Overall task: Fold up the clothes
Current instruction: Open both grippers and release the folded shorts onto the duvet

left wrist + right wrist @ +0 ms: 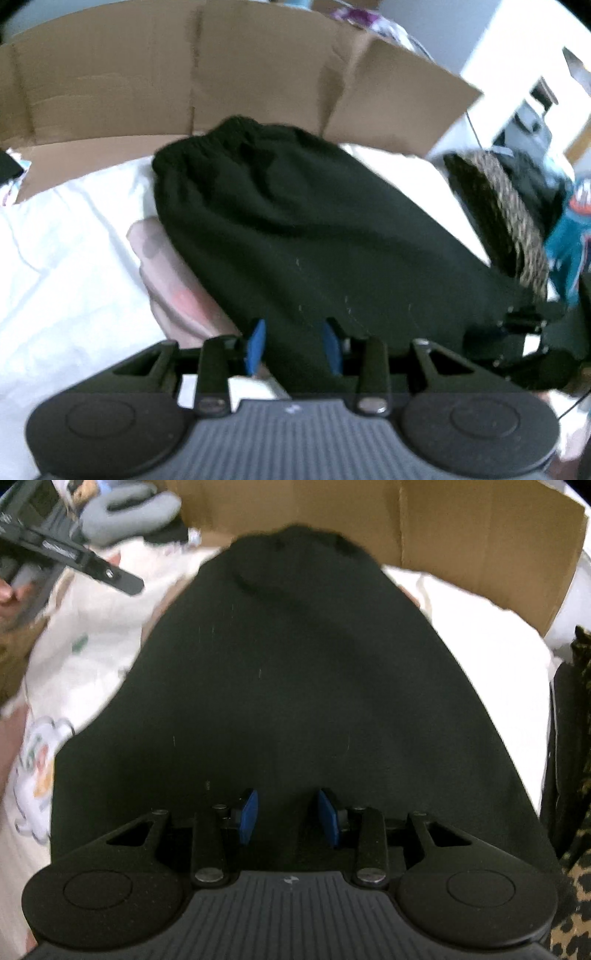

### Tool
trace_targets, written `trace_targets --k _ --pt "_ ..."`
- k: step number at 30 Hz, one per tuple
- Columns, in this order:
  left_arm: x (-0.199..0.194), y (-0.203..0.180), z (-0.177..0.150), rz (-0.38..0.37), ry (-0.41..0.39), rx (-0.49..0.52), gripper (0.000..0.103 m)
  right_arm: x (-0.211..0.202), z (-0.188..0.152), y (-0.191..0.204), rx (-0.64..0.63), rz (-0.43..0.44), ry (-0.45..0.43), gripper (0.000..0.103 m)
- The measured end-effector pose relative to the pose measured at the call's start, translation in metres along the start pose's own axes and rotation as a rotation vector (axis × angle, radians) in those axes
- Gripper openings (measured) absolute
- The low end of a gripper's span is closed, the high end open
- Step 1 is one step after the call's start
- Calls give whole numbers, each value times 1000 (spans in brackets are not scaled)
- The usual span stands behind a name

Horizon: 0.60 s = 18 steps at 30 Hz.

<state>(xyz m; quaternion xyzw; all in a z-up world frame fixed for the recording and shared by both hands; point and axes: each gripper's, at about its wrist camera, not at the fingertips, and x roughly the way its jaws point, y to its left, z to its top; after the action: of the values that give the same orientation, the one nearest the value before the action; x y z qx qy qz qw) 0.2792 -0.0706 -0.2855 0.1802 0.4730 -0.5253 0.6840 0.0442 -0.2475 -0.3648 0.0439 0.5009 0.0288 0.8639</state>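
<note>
Both grippers, left (pixel 294 345) and right (pixel 288 818), hover jaws apart, gripping nothing, over black garment (pixel 288 686) on white bedding (pixel 70 266); soft, limp, likely light, pinch near edges.

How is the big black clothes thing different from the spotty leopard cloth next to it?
The black garment is plain dark with no pattern; the leopard-print cloth is tan with dark spots. The black garment fills the middle of the right wrist view, spread over the white bedding; the leopard-print cloth only peeks in at the right edge. Both are soft fabric.
</note>
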Motion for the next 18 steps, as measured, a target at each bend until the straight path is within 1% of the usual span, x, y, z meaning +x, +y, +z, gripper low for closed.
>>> trace_targets --k 1,3,4,6,8,12,18 --pt "4 -2 -4 0 9 3 38 1 -3 0 -7 -1 21 43" --pt "8 -4 -10 -26 34 8 38 0 -9 -3 17 6 45 43" --pt "9 -6 -12 -34 44 23 38 -2 -12 -5 37 11 55 43" --pt "7 -12 -16 -30 53 90 38 -7 -19 -5 32 9 75 43" --pt "0 -12 -19 -42 48 115 38 -12 -22 -5 22 7 89 43" --pt "-6 -5 -29 -55 60 87 38 -19 -25 -6 17 2 138 43" --pt "-15 -15 -44 -80 94 139 38 -30 -45 -6 0 -20 186 43"
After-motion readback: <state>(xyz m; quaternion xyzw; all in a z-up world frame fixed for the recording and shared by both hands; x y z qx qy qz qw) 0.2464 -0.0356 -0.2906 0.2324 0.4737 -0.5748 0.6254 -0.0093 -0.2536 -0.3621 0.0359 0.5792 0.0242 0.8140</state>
